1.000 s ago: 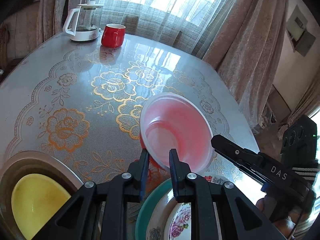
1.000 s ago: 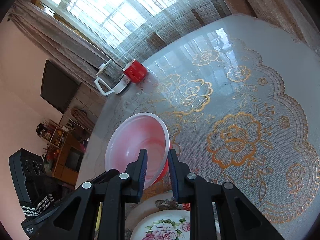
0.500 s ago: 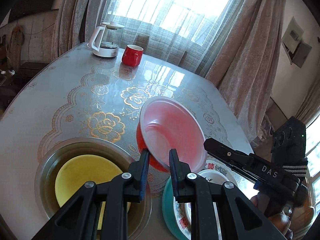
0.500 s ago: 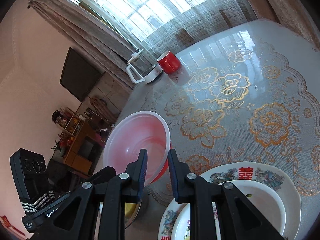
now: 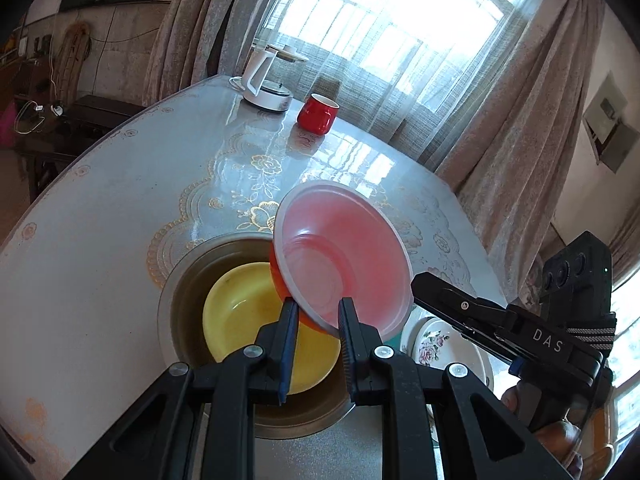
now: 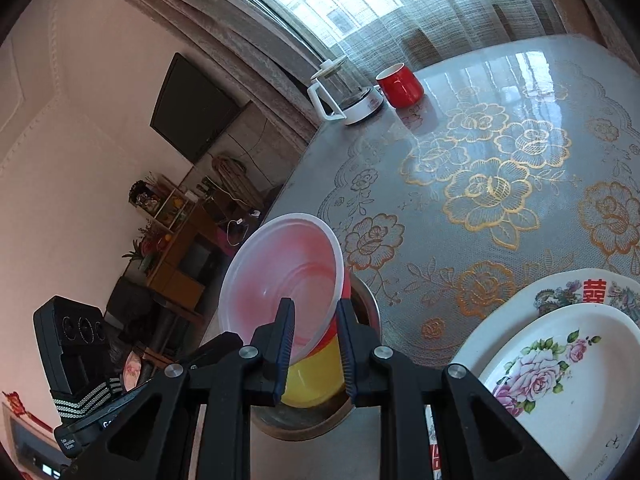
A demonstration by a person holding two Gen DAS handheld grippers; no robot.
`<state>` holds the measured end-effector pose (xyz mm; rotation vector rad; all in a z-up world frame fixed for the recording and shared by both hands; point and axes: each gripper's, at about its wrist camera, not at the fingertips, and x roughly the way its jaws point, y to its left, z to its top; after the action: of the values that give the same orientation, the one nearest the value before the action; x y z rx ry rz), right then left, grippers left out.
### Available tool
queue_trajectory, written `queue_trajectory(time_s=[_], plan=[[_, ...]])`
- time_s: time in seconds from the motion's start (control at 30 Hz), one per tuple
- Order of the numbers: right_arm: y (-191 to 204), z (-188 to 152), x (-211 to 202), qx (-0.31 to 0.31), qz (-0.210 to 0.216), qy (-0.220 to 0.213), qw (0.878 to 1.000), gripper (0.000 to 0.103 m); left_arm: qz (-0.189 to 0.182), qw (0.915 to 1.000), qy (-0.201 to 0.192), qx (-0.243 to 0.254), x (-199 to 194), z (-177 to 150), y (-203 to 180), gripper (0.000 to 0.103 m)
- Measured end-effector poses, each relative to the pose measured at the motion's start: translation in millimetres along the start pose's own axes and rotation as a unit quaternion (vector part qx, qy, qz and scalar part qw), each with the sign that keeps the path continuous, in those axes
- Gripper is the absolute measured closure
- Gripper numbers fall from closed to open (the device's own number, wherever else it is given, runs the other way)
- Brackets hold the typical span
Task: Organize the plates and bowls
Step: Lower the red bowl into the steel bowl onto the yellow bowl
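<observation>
Bowls sit nested at the near edge of the desk: a yellow bowl lies inside a wide brownish glass bowl, which rests on the flowered cloth. Above them a red bowl with a pale pink inside hangs tilted in the air, empty, its low edge over the yellow bowl. The left tool pinches its near rim, and the right tool pinches the rim from the other side. Just beside the glass bowl stands a stack of flowered plates, a white oval one lying in a larger plate with a red character. Well apart, at the far edge, a red mug stands next to a white kettle.
</observation>
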<state>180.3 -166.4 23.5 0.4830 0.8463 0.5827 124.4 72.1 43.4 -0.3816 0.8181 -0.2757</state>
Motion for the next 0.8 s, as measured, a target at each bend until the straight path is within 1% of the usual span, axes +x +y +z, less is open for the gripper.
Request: queue_trajectory(time_s=[0.3,0.57,0.8], plan=[[13,-19,17,-0.011,-0.008,0.028,1.0,0.082,0.015,0.9993,0.019,-0.027,4,-17,24,0.084],[6,-27,27,-0.003,-0.024,0.048,0.999,0.082,0.024,0.9985,0.038,-0.032,14,-27,30,0.084],[1,-33,38,0.006,-0.032,0.067,0.997,0.081,0.042,0.9972,0.054,-0.031,25,-31,34,0.084]])
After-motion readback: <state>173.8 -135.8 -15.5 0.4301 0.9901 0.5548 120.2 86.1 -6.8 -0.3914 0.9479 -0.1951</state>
